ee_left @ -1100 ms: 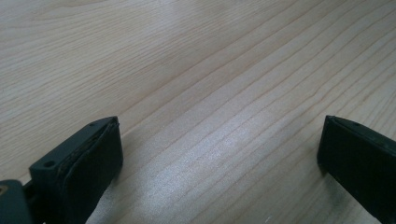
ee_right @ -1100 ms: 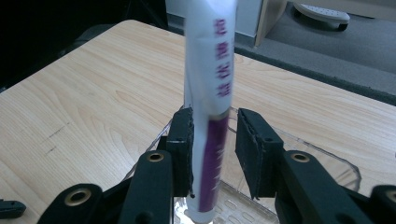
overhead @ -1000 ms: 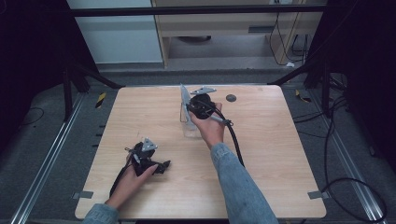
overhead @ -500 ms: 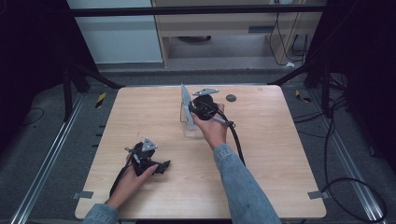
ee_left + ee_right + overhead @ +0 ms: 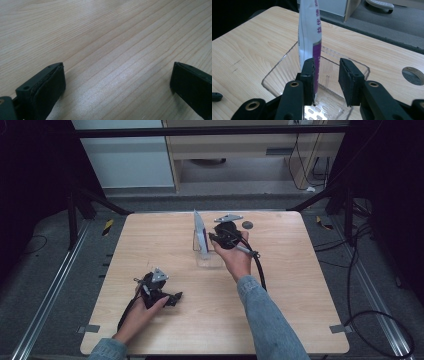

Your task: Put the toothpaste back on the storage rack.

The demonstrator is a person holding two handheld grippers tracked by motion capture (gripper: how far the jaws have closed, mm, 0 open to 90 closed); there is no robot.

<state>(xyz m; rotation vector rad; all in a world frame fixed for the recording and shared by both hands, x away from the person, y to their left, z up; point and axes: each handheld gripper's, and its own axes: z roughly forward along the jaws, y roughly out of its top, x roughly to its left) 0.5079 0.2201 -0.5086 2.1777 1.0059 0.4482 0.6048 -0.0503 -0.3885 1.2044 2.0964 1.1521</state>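
1. Tube [image 5: 308,35]: white and purple with purple print, standing upright in the clear plastic bin [image 5: 207,254] at the middle of the far half of the table [image 5: 300,285]. In the high view the tube [image 5: 200,231] rises above the bin rim.
2. Left gripper [image 5: 172,299]: you hold it low over the near-left part of the table, well apart from the bin. In the left gripper view its jaws are spread wide over bare wood grain with nothing between them. Your left hand [image 5: 142,307] wraps its body.
3. Clear plastic bin [image 5: 287,72]: rectangular, with a slotted floor, sitting flat on the table.
4. Right gripper [image 5: 326,78]: reaches into the bin from your side. Its jaws stand parted; one pad [image 5: 309,80] lies against the tube's lower purple part, while the other pad is apart from it with a gap between. Your right hand [image 5: 235,257] holds the gripper just beside the bin, and its cable trails back along your sleeve [image 5: 267,320].
5. Round dark hole [image 5: 247,225]: set in the tabletop just right of the right gripper, near the far edge.
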